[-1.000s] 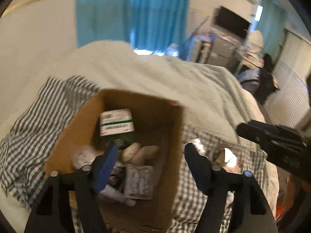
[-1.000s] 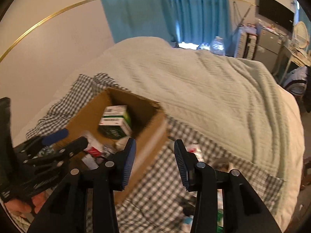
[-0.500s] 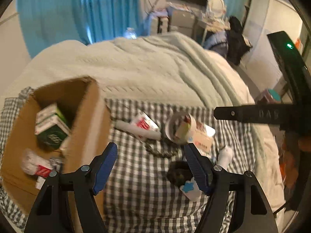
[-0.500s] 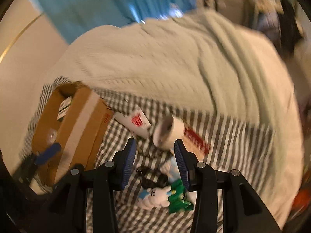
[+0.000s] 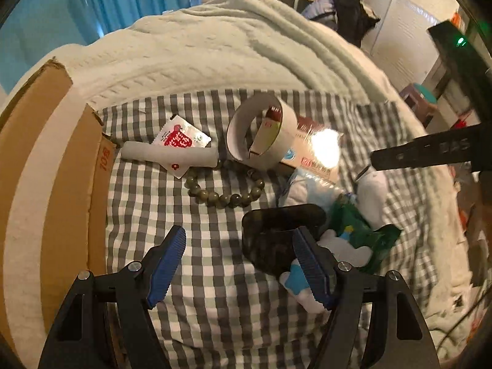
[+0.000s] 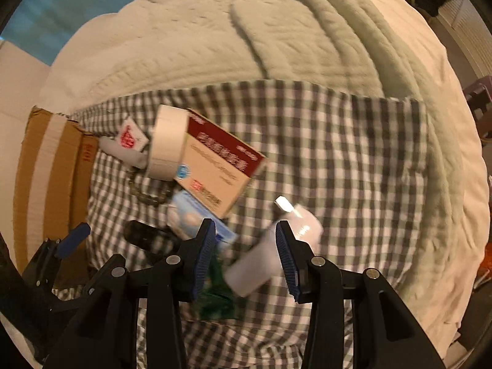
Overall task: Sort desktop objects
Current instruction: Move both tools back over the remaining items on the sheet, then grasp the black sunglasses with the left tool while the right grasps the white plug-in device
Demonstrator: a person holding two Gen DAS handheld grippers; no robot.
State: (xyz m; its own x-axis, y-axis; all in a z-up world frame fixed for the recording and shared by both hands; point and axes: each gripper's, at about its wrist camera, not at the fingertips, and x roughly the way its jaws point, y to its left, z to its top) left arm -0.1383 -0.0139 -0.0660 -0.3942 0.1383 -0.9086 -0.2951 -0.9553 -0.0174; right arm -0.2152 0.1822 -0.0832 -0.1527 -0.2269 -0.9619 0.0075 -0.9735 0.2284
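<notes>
Loose things lie on a checked cloth (image 5: 200, 292): a tape roll (image 5: 261, 132), a red-and-beige box (image 6: 221, 160), a green bead bracelet (image 5: 224, 193), a white tube (image 5: 169, 155), a strawberry sachet (image 5: 181, 136), a black case (image 5: 276, 227), a green packet (image 5: 356, 224) and a white-and-blue plush toy (image 5: 307, 279). My left gripper (image 5: 240, 243) hangs open above the cloth, its right finger over the black case. My right gripper (image 6: 245, 233) points down over a white bottle (image 6: 261, 264). Its jaws are opening, and the bottle lies between and below them, untouched.
An open cardboard box (image 5: 46, 184) stands at the left edge of the cloth. A pale knitted blanket (image 6: 246, 30) covers the bed beyond. The bed's right edge drops toward furniture (image 5: 424, 92). The other gripper's black body (image 5: 430, 150) juts in at the right.
Both grippers swung away from the cardboard box, to the right and downward, and now hang close over the pile of loose things. The right jaws stand slightly wider.
</notes>
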